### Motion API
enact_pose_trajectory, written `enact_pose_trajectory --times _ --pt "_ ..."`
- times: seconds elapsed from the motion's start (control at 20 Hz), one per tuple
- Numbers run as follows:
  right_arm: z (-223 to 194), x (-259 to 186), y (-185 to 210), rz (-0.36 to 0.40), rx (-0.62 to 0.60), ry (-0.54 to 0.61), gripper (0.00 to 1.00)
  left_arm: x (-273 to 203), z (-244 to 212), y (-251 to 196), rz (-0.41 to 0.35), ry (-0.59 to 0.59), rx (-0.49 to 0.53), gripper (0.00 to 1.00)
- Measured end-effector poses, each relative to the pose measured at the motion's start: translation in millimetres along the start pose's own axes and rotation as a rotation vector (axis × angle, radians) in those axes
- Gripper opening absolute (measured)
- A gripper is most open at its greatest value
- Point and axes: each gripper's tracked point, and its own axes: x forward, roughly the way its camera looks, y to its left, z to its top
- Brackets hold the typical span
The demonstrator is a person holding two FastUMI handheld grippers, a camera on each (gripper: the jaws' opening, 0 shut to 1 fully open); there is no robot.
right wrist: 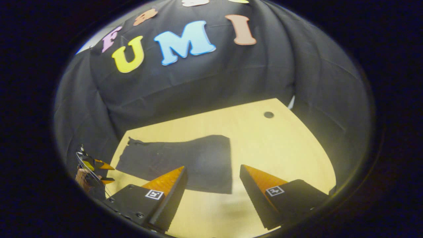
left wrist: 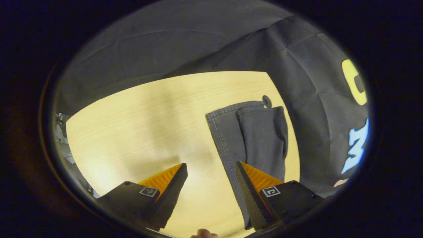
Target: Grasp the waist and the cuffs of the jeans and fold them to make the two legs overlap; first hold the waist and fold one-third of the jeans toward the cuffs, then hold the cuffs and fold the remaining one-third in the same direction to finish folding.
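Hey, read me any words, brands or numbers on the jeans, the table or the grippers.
Jeans: no text or brand shows.
Table: none.
Left gripper and right gripper: square markers bearing a coded pattern, no readable words or numbers.

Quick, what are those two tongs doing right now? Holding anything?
Left tongs: open, holding nothing, above the jeans.
Right tongs: open, holding nothing, above the table.

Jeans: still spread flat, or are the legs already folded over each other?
Legs overlapped: the jeans show two stacked cuffs, lying flat on the table.
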Motion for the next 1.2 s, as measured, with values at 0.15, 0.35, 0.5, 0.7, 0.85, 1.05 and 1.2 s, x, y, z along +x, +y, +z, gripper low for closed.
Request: enact_pose_trajectory --times 0.15,0.35,0.5,0.7,0.85,1.05,1.2 --pt "-31 -18 -51 -0.102 0.094 0.050 0.95 41 -6 -28 -0.008 0.028 -0.023 0.97" --pt "-60 -34 -75 -0.167 0.170 0.092 0.95 59 10 -56 0.010 -0.039 0.022 0.96" --pt "-74 -37 -74 -0.174 0.179 0.126 0.95 75 6 -62 0.140 -0.049 0.131 0.95" --pt "-79 -33 -61 -0.151 0.209 0.158 0.96 85 6 -91 0.358 -0.107 0.402 0.95" --pt "-81 -33 -57 -0.146 0.223 0.163 0.96 86 2 -94 0.377 -0.219 0.372 0.96" --pt "-88 -41 -72 -0.173 0.245 0.170 0.96 79 -8 -116 0.241 -0.255 0.287 0.42" --pt "-93 -47 -82 -0.189 0.279 0.175 0.96 74 -11 -122 0.223 -0.267 0.265 0.08"
